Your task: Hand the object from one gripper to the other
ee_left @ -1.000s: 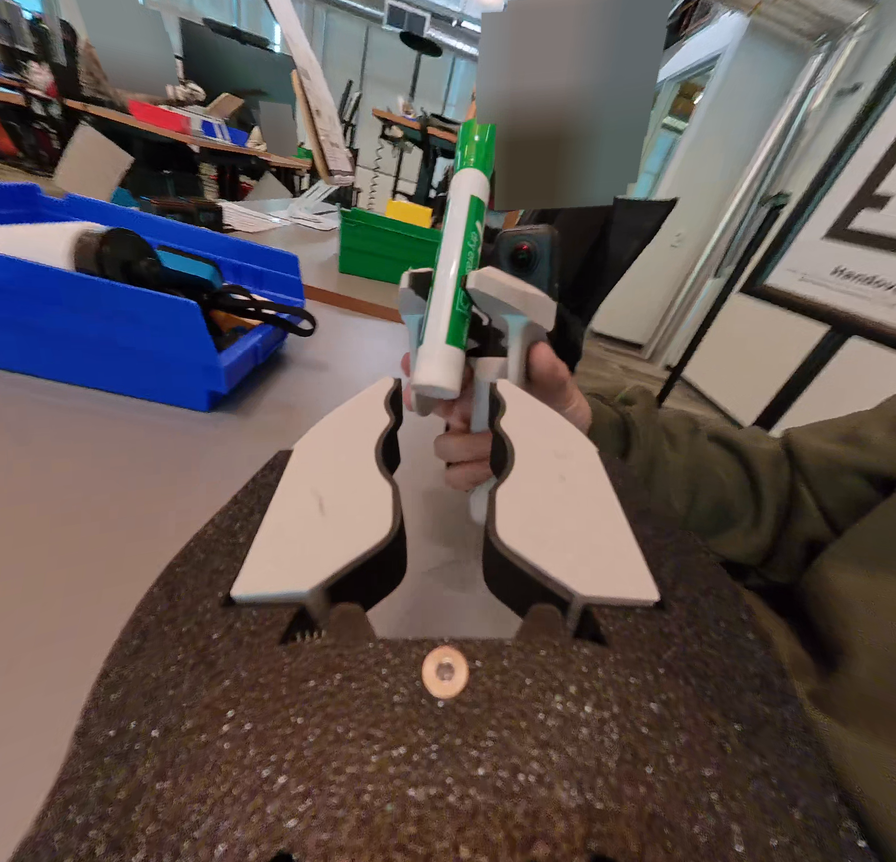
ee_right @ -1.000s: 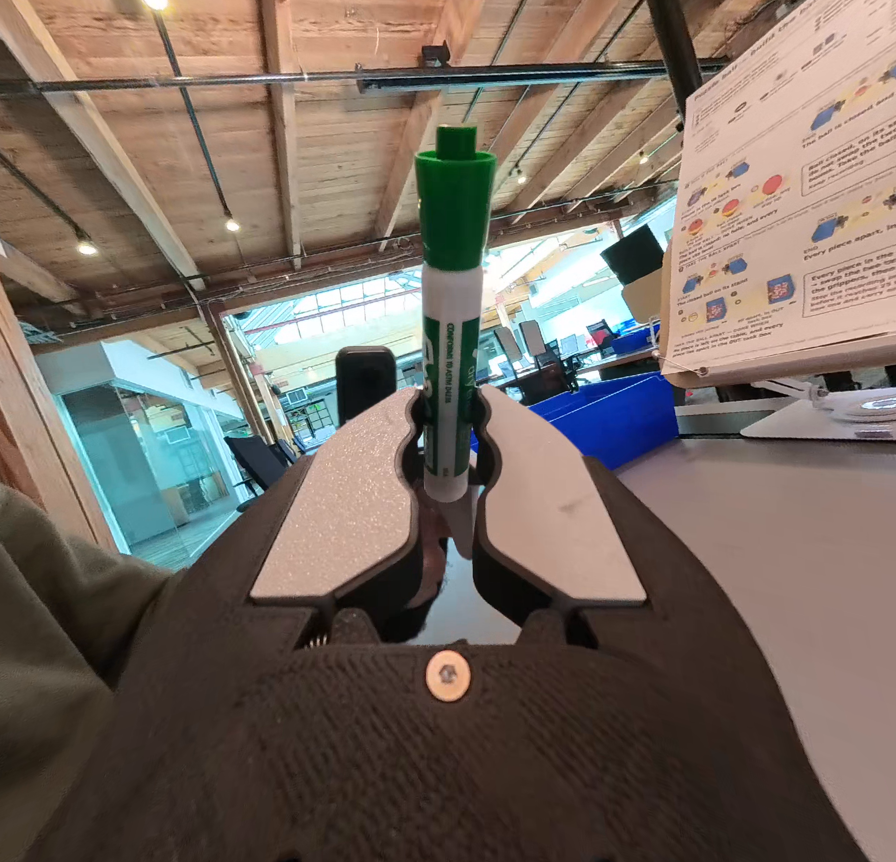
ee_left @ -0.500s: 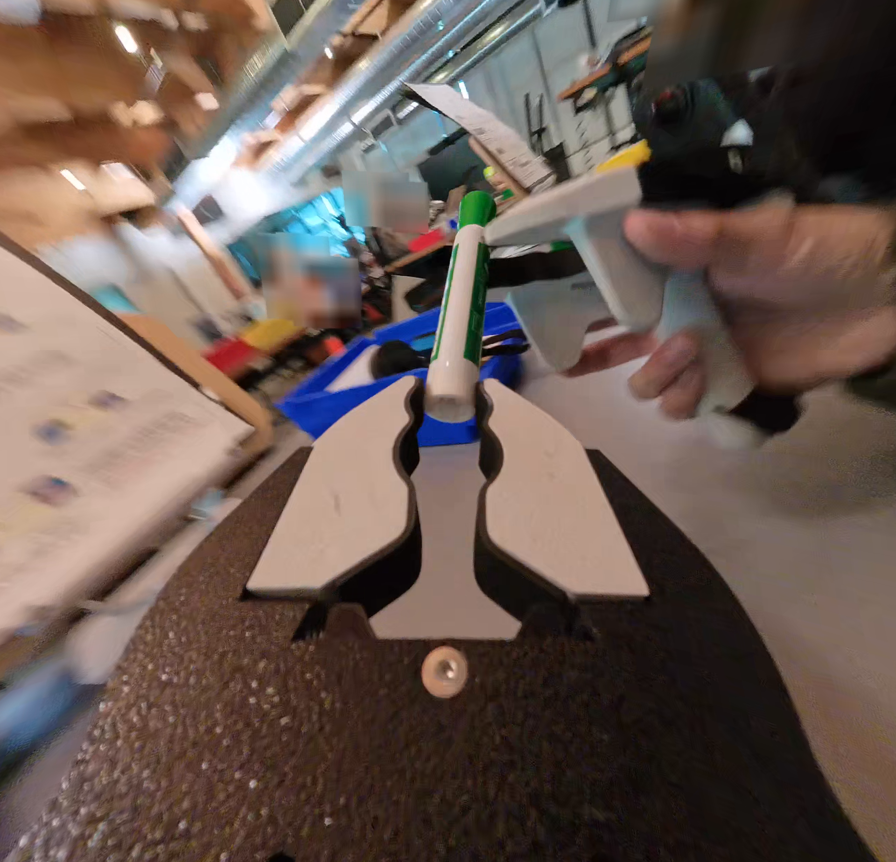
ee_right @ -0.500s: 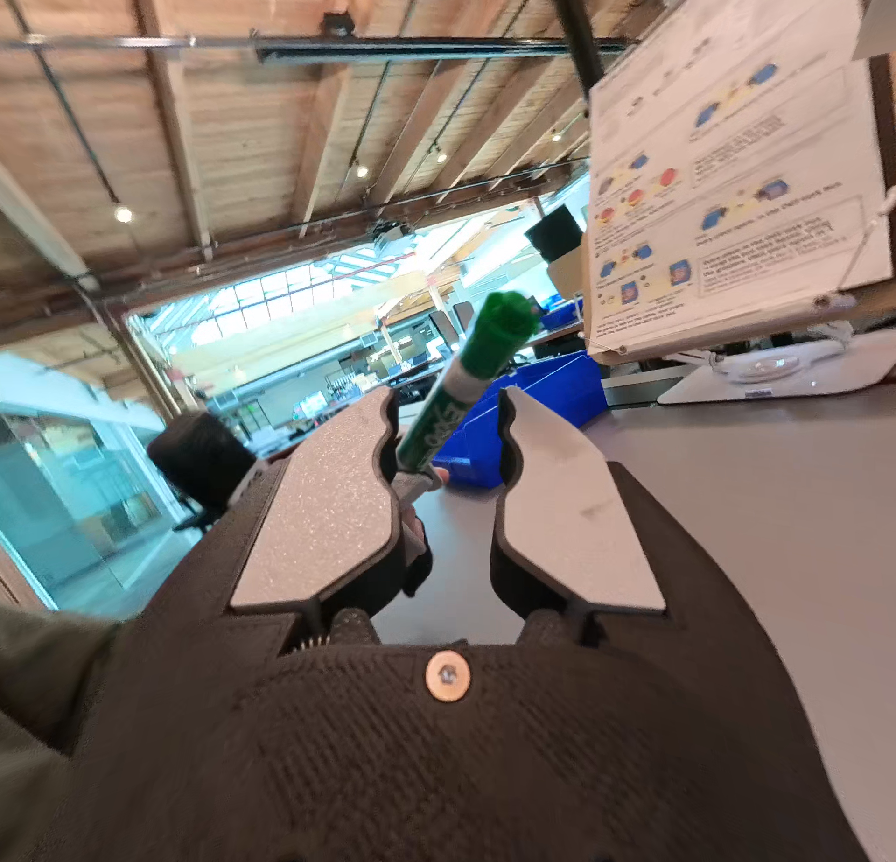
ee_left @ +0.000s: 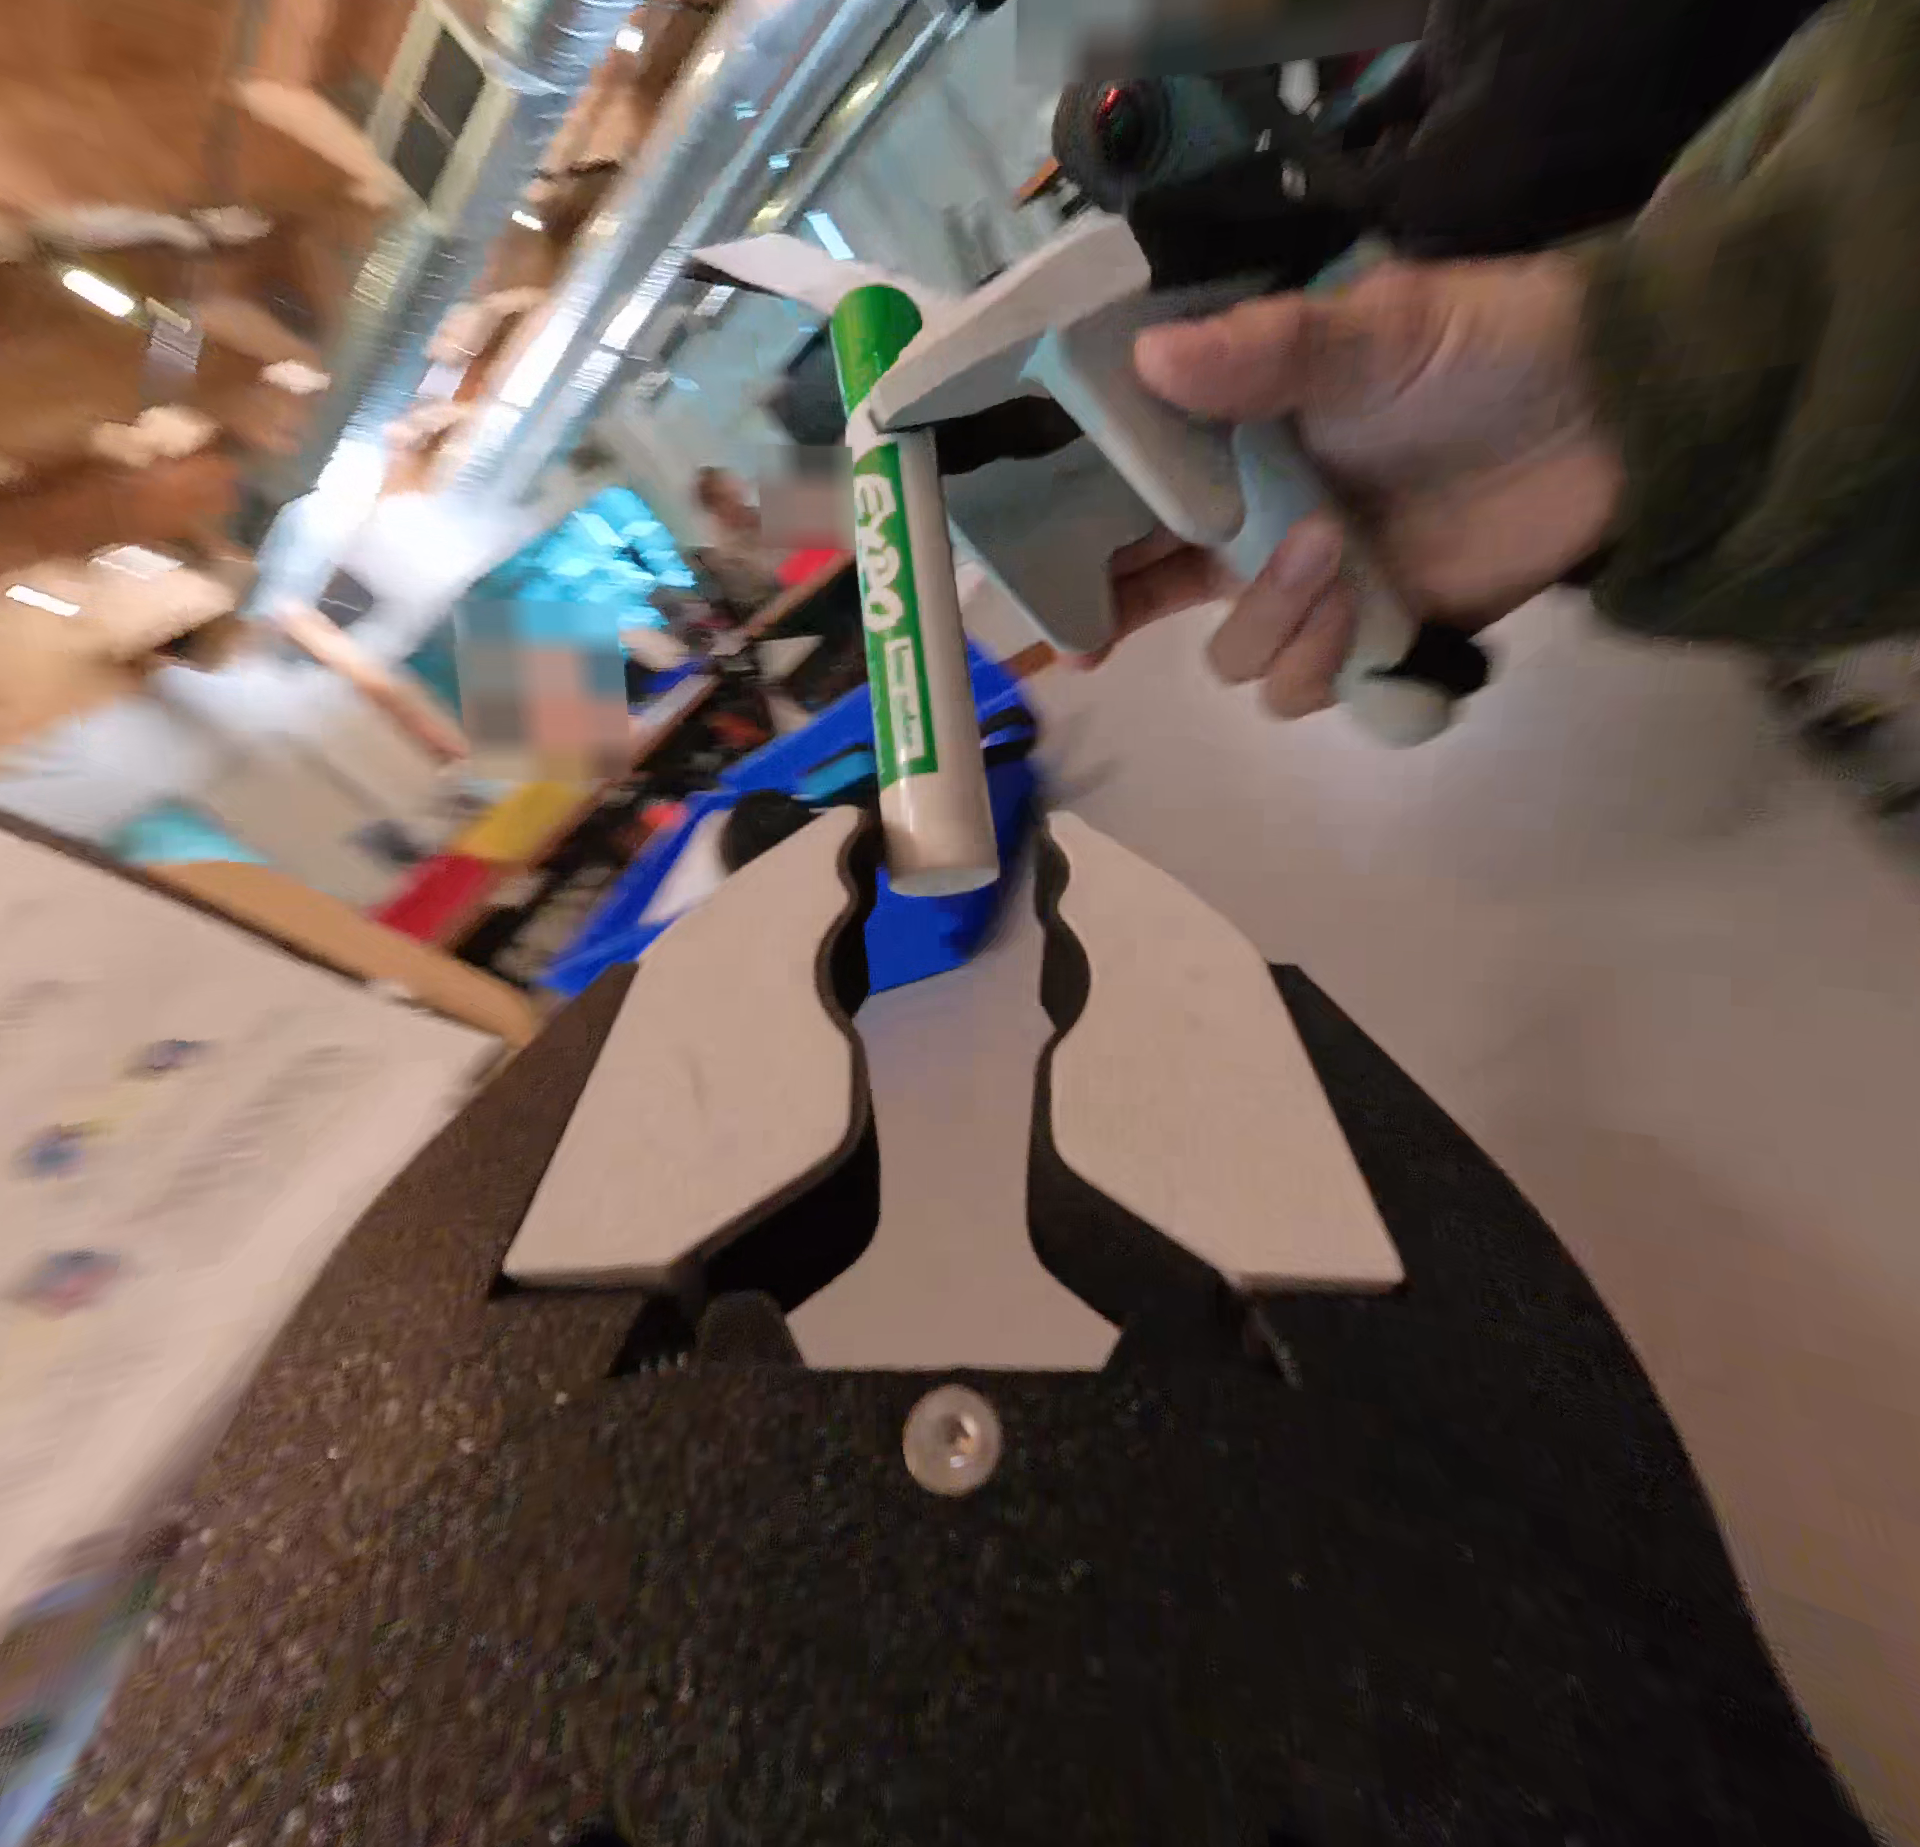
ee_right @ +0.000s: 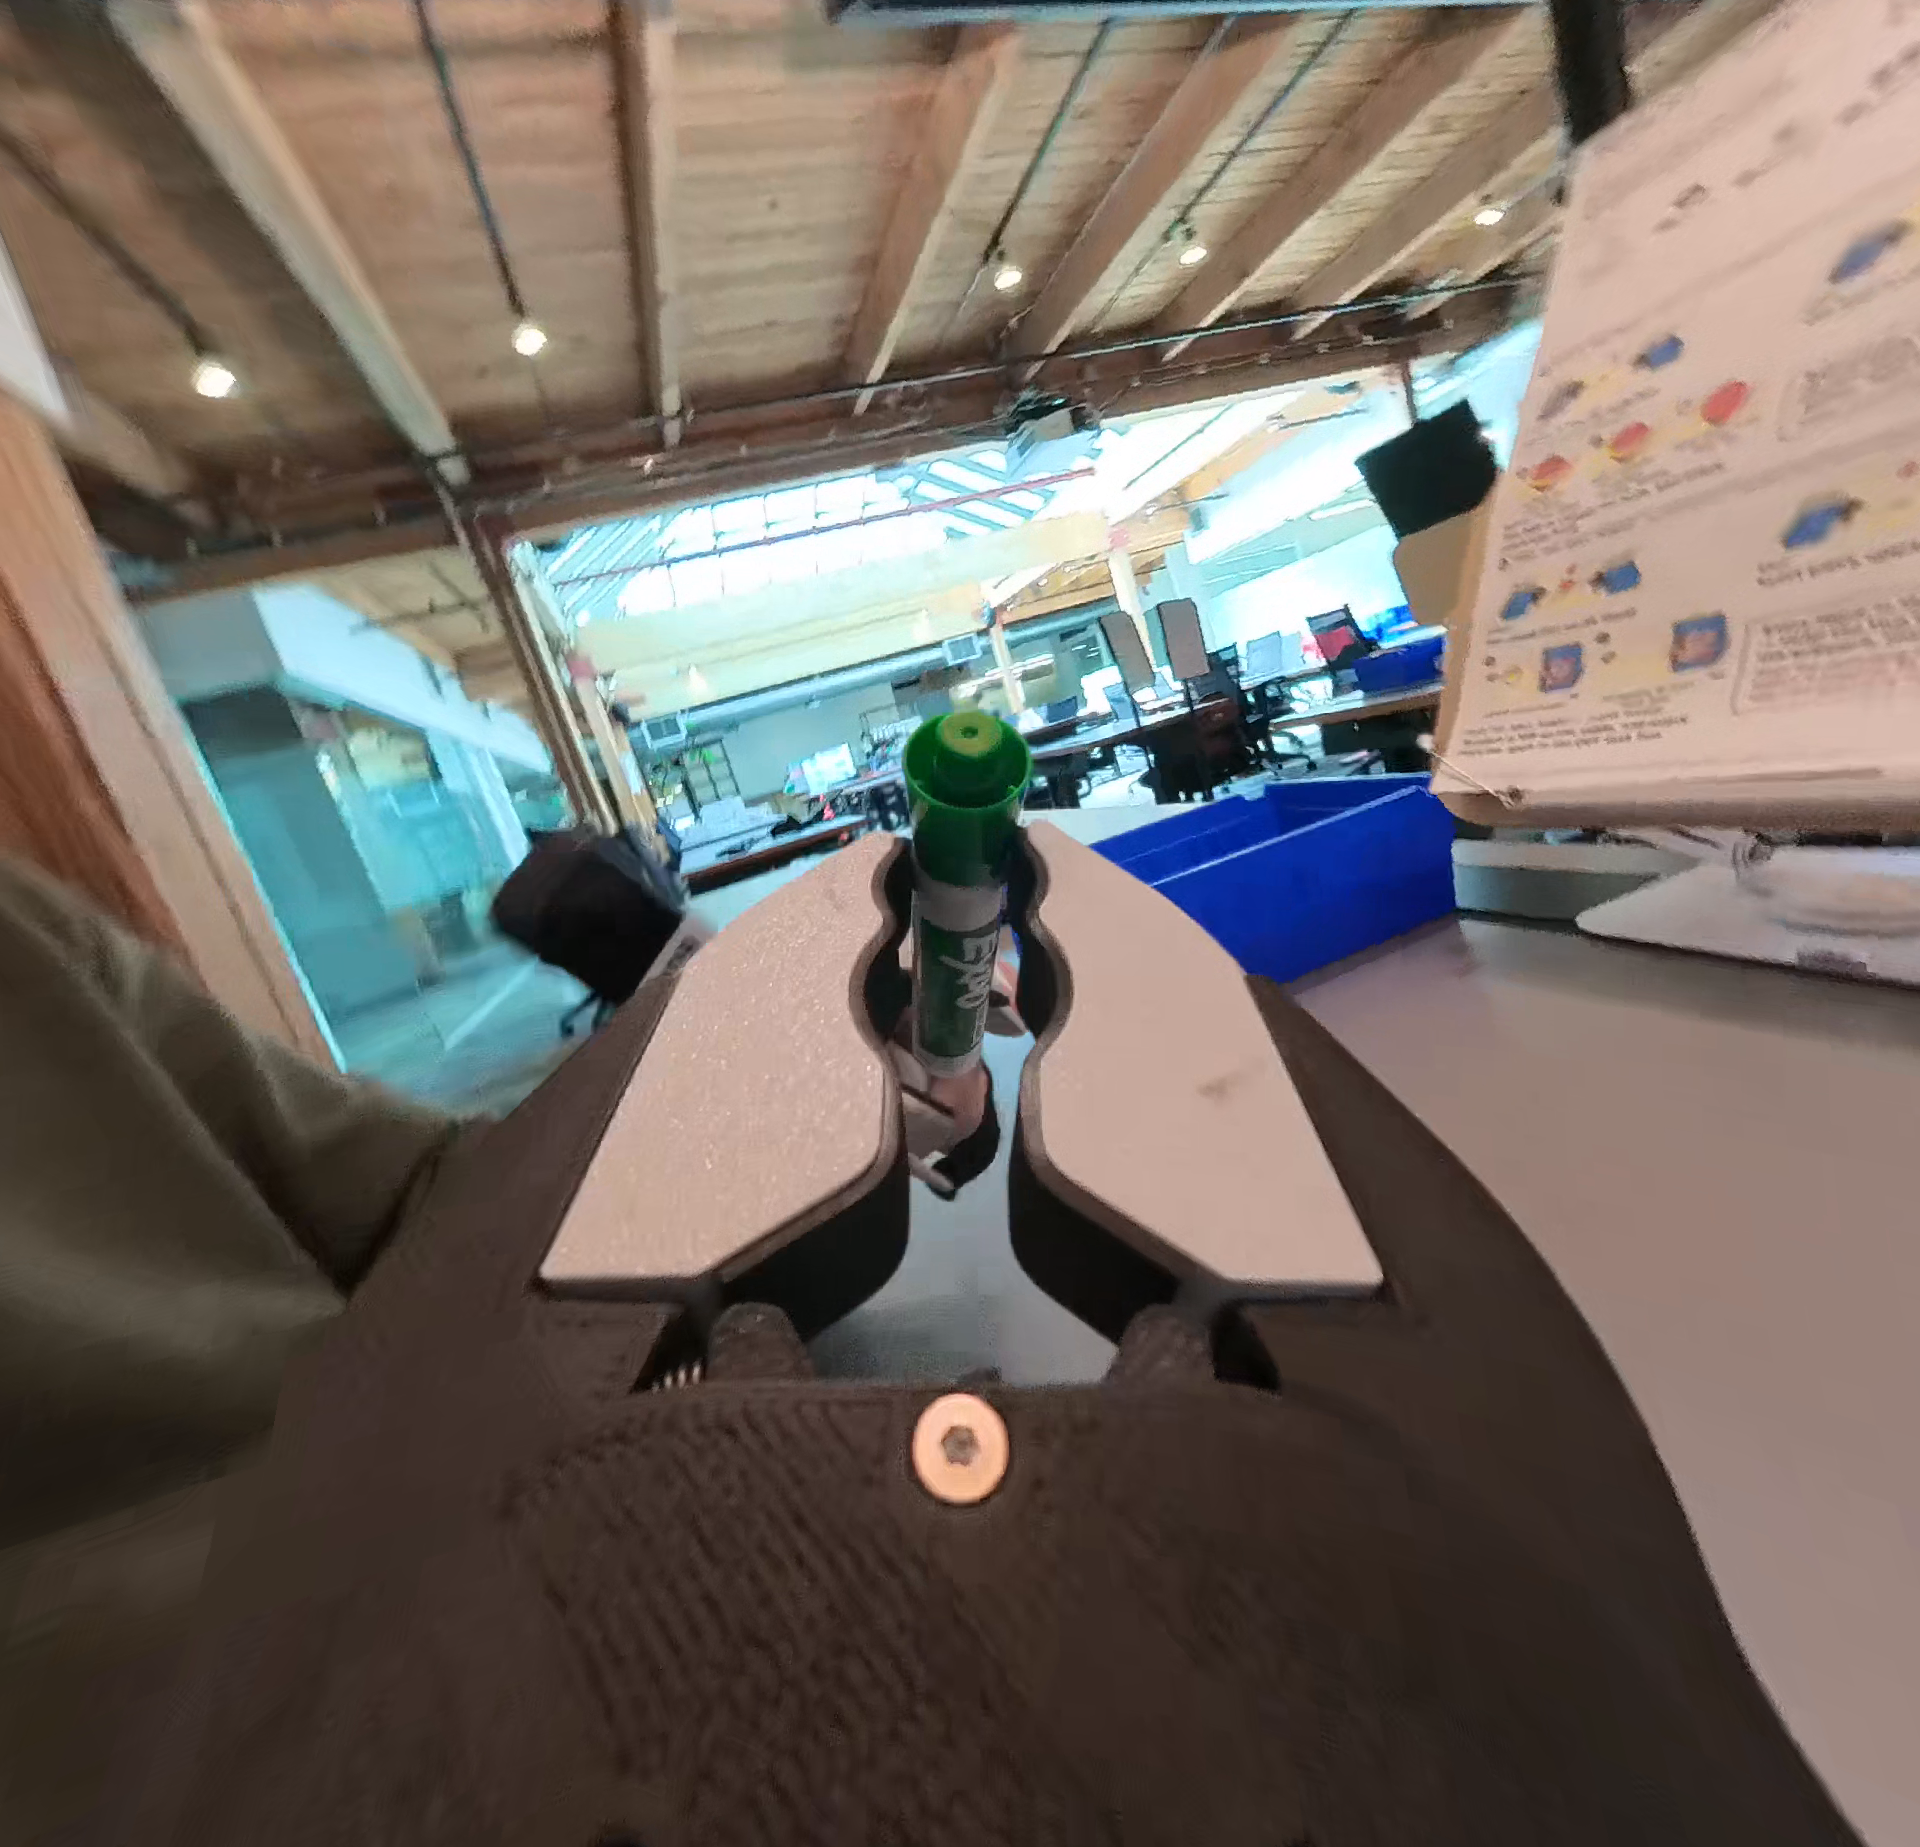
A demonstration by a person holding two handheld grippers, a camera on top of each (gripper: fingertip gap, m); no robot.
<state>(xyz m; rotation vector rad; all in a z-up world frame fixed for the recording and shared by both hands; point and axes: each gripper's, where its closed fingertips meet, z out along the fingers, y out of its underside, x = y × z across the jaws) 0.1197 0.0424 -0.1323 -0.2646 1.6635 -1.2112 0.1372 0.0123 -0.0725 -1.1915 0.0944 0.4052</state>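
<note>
Since half a second ago, the right gripper [ee_right: 961,867] has clamped back onto the one green marker [ee_right: 954,924], near its cap, while the left gripper [ee_left: 951,867] has let go: its two fingers now stand apart with the marker's white butt end [ee_left: 940,841] between their tips, nearer the left finger. One blue bin [ee_right: 1288,867] sits on the grey table [ee_right: 1558,1122] behind the marker; one hand [ee_left: 1392,447] grips the right tool, one instruction sheet [ee_right: 1704,509] stands right of the marker

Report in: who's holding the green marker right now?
Right gripper shut on green marker. Left gripper open around its base end. Nothing blocking.
</note>
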